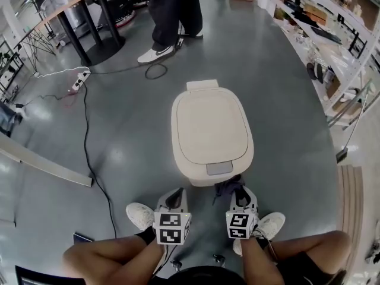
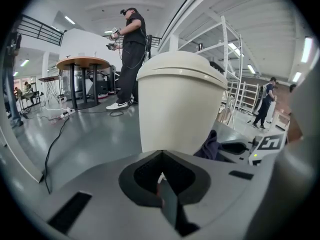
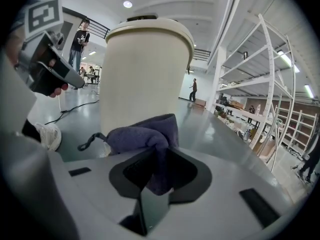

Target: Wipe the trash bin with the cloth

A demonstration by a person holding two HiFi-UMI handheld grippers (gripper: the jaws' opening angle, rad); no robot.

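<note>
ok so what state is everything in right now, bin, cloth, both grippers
trash bin: upright on the floor, lid closed
cloth: bunched up, pinched in the right gripper, close to the bin's front
right gripper: shut on the cloth
left gripper: shut, nothing between its jaws

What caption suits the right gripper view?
Right tongs clamp a purple cloth in front of the cream trash bin.

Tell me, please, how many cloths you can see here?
1: the dark cloth is clamped in the right gripper, close to the bin. Others may be hidden behind it.
</note>
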